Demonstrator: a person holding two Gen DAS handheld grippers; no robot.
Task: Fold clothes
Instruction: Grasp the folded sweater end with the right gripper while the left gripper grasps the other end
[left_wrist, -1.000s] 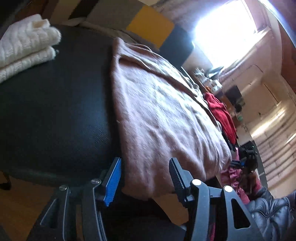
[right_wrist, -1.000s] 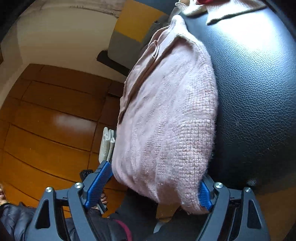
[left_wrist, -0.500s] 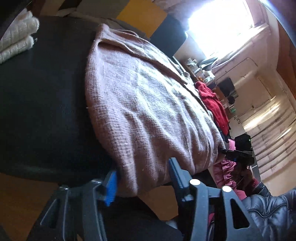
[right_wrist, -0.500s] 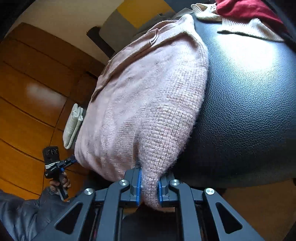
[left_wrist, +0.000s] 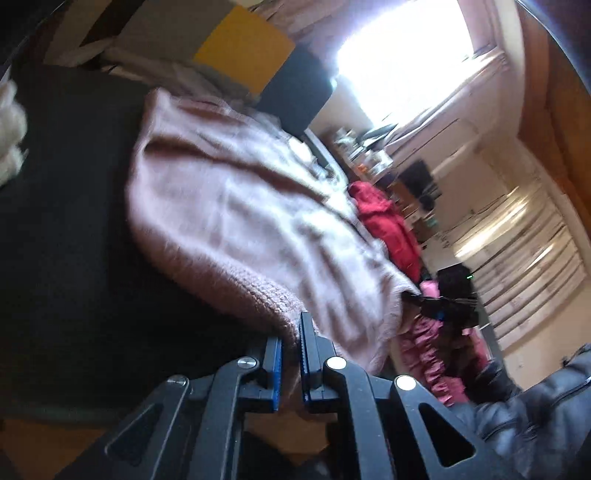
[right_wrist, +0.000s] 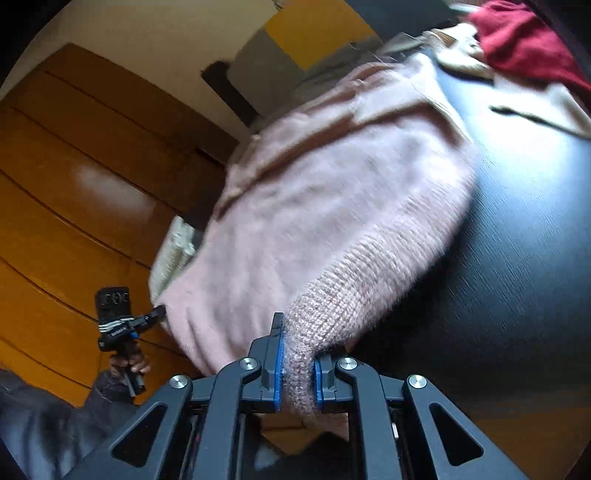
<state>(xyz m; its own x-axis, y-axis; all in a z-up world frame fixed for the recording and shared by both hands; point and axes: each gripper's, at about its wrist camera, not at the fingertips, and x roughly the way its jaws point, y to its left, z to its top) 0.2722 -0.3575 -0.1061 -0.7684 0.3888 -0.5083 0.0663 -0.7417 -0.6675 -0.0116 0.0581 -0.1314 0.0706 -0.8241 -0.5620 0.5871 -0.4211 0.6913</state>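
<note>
I see the pink knit sweater (left_wrist: 236, 221) lying on a black leather surface (left_wrist: 66, 229), its near hem lifted off the front edge. Its long axis runs away from me, from the ribbed hem at my grippers toward the far folded end near the yellow and grey cushion (left_wrist: 243, 59). My left gripper (left_wrist: 291, 354) has its blue-padded fingers pressed together, pinching one corner of the hem. My right gripper (right_wrist: 297, 365) pinches the opposite ribbed corner (right_wrist: 332, 306), a thick bunch of knit squeezed between the pads.

In the right wrist view the sweater's left side hangs past the surface edge, above the wooden floor (right_wrist: 74, 192); to its right the black leather (right_wrist: 517, 240) lies bare and wide. Beyond that, at the far right, a dark red garment (right_wrist: 524, 40) sits on a cream one (right_wrist: 528, 99). In the left wrist view, bare leather spreads to the left as far as a folded white knit (left_wrist: 11, 136) at the frame edge. Much of both views is motion-blurred.
</note>
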